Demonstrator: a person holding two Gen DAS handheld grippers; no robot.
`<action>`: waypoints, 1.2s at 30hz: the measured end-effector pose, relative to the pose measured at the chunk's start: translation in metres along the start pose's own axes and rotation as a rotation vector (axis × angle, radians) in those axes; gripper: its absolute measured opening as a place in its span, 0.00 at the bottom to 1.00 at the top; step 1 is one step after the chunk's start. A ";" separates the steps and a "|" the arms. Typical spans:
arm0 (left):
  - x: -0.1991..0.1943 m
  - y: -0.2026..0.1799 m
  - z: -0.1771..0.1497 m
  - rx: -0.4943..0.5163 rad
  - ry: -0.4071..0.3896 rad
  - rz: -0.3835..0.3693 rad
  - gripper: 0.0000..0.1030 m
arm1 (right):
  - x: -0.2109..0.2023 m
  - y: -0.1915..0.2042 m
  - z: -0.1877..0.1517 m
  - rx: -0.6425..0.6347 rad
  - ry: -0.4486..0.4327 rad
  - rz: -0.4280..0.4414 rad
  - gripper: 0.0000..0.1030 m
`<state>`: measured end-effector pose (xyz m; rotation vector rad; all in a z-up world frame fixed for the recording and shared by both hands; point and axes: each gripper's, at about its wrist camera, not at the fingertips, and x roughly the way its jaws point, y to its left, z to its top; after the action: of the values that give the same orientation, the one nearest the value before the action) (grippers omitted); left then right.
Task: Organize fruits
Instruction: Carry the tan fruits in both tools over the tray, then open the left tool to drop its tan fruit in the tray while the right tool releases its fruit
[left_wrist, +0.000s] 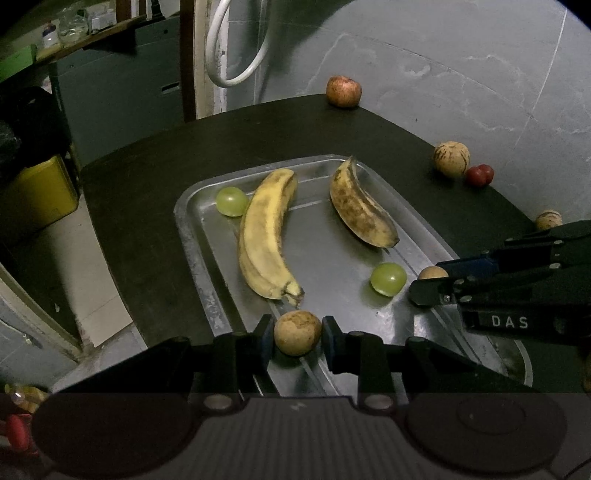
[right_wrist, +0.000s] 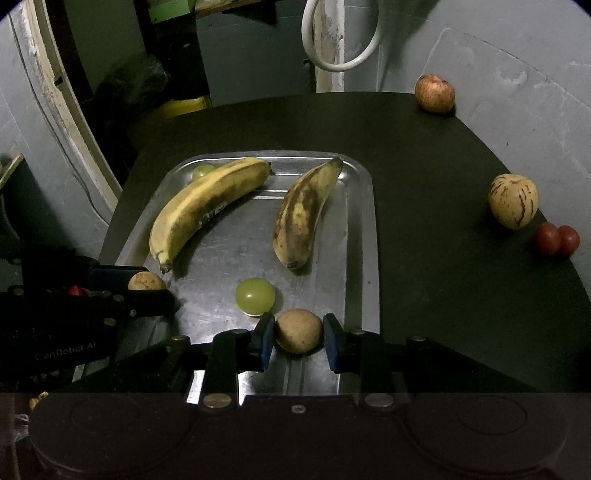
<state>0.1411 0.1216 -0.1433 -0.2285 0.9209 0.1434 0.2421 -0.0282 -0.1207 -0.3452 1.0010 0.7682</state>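
Over tray (left_wrist: 192, 236), near end: left gripper (left_wrist: 297, 338) jaws nearly shut, squeezing small brown fruit (left_wrist: 297, 332); right gripper (right_wrist: 298, 332) same w/ 2nd brown fruit (right_wrist: 298, 330). Prob. held low so they land gently, next to bananas (left_wrist: 264, 232) & grapes (left_wrist: 388, 278).

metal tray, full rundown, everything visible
The metal tray is a dull silver rectangle with rounded corners, a raised rim and scuffed, ridged floor. It lies flat on the dark table. On it are two spotted bananas and two green grapes. Both grippers hold small brown fruits over its near end.
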 end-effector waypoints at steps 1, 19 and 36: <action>0.000 0.000 0.000 0.000 -0.001 0.001 0.29 | 0.000 -0.001 -0.001 0.003 0.001 0.000 0.30; -0.007 -0.001 0.001 -0.002 -0.011 0.009 0.47 | -0.017 -0.004 0.002 0.036 -0.036 0.000 0.41; -0.024 -0.007 0.004 0.005 -0.050 0.009 0.69 | -0.045 -0.002 0.003 0.048 -0.094 -0.013 0.50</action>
<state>0.1314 0.1151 -0.1211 -0.2154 0.8728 0.1540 0.2314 -0.0471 -0.0810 -0.2718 0.9267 0.7408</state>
